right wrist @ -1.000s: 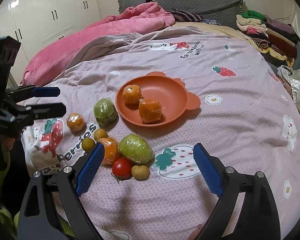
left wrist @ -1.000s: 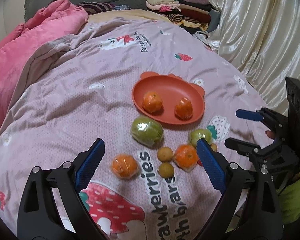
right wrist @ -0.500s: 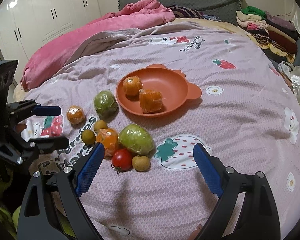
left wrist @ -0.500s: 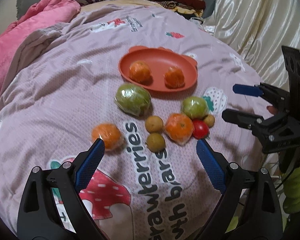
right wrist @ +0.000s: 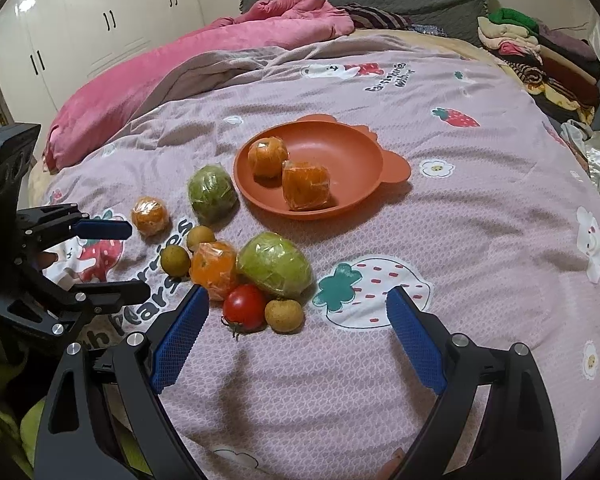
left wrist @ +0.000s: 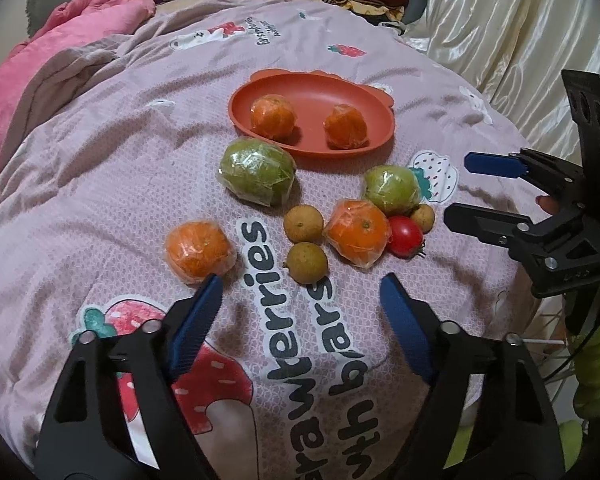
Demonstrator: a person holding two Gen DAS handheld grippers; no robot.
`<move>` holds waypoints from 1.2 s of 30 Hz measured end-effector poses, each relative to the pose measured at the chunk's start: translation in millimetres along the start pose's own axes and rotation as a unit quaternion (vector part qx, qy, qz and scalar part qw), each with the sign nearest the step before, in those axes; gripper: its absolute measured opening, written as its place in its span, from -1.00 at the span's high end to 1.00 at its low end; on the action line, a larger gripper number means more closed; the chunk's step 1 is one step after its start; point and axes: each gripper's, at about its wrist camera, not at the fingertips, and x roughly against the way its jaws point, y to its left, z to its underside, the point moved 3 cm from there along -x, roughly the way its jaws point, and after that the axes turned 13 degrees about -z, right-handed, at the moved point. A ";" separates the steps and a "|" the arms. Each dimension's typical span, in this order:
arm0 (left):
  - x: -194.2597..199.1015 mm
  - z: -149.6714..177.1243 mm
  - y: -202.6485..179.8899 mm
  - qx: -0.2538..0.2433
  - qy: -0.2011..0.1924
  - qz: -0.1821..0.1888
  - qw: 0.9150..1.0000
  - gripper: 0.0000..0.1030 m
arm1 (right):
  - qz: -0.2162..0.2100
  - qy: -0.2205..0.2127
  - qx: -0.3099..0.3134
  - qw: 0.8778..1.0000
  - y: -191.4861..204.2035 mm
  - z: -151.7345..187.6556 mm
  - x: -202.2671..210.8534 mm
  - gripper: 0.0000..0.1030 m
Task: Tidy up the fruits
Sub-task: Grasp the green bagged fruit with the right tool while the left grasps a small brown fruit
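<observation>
Two on plate: wrapped oranges (left wrist: 272,116) (left wrist: 346,126) sit in the orange plate (left wrist: 256,82).
Left on quilt: two wrapped oranges (left wrist: 198,252) (left wrist: 358,232), two wrapped green fruits (left wrist: 258,170) (left wrist: 392,190), tomato (left wrist: 405,235), three longans (left wrist: 303,223), all near the plate.
Left gripper (left wrist: 300,306): wide, empty.
Right gripper (right wrist: 298,320): wide, empty.
Progress: early, most unsorted.

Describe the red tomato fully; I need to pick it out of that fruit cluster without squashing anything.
The tomato is small, round, glossy red, unwrapped, with a thin dark stem at its lower left. It lies on the bedspread at the near edge of the cluster, pressed against a wrapped orange, a wrapped green fruit behind it and a small brown fruit beside it. The open right gripper sits just in front, not touching it.
</observation>
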 end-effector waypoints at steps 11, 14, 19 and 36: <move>-16.1 2.0 -4.7 -0.001 0.020 0.019 1.000 0.27 | -0.013 0.018 0.009 1.000 -6.7 -5.9 -18.8 -0.41; -19.8 1.2 -6.2 -0.001 0.022 0.019 1.000 0.35 | -0.021 0.030 0.020 0.999 -4.8 -7.8 -26.7 -0.24; -24.4 0.3 -6.9 -0.001 0.025 0.020 0.999 0.41 | -0.035 0.045 0.032 0.998 -4.2 -10.5 -39.9 -0.08; -35.1 -4.8 -3.7 0.003 0.031 0.022 0.999 0.55 | -0.094 0.041 0.021 0.994 -10.6 -17.2 -58.9 0.21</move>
